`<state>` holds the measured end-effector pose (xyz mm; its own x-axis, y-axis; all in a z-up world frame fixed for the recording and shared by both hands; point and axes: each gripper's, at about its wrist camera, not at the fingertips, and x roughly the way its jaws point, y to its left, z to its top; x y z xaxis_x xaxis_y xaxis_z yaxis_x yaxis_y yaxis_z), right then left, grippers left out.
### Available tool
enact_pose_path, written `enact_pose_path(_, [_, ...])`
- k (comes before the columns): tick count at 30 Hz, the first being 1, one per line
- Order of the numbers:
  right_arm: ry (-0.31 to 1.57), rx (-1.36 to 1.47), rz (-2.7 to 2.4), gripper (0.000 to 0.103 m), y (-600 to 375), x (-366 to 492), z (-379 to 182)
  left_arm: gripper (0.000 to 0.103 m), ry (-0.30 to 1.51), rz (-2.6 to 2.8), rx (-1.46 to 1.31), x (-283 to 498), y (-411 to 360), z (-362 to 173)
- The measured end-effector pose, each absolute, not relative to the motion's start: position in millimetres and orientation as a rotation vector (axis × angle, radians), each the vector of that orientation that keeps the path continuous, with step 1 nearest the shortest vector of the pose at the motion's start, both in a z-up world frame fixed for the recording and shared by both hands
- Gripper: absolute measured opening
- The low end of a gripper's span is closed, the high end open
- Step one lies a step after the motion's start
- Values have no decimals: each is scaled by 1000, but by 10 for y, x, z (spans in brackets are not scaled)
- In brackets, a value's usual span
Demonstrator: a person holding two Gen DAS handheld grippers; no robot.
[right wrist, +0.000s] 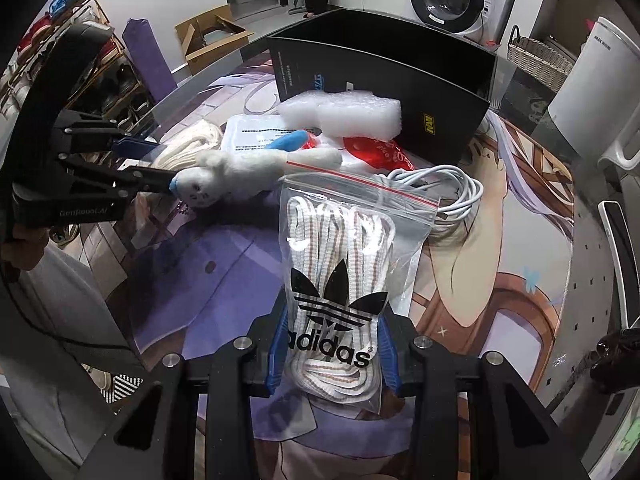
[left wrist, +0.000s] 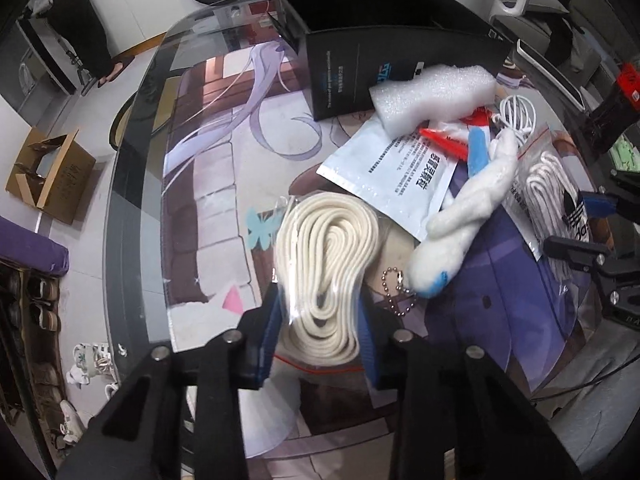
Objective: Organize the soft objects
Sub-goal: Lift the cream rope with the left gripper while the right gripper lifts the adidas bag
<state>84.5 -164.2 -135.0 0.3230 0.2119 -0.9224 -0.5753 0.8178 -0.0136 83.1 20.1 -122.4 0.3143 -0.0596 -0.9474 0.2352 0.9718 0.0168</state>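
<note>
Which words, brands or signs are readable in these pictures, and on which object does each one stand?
"adidas", with the trefoil logo: on the zip bag of laces in the right gripper.
"GenRobot.AI": on the left gripper body.
"AUX": on the white appliance.
"NAVI", yellow, only roughly legible: on the black box.
Print on the white pouch and small lines on the black box: too small to read.
</note>
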Motion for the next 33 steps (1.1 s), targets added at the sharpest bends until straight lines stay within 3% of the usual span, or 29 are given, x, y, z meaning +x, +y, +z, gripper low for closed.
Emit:
enact_pose_path(11, [1046, -301, 559, 37, -1667, 800, -1111, 25, 1049, -140, 177, 800, 306, -846])
enact_pose_path(26, [573, -128, 512, 37, -1883, 511, -285, 26, 526, -170, 226, 309, 77, 48])
enact_pose_path(33, [365, -90, 503, 37, -1989, 299, 0, 26, 442, -205, 156, 177, 195, 310])
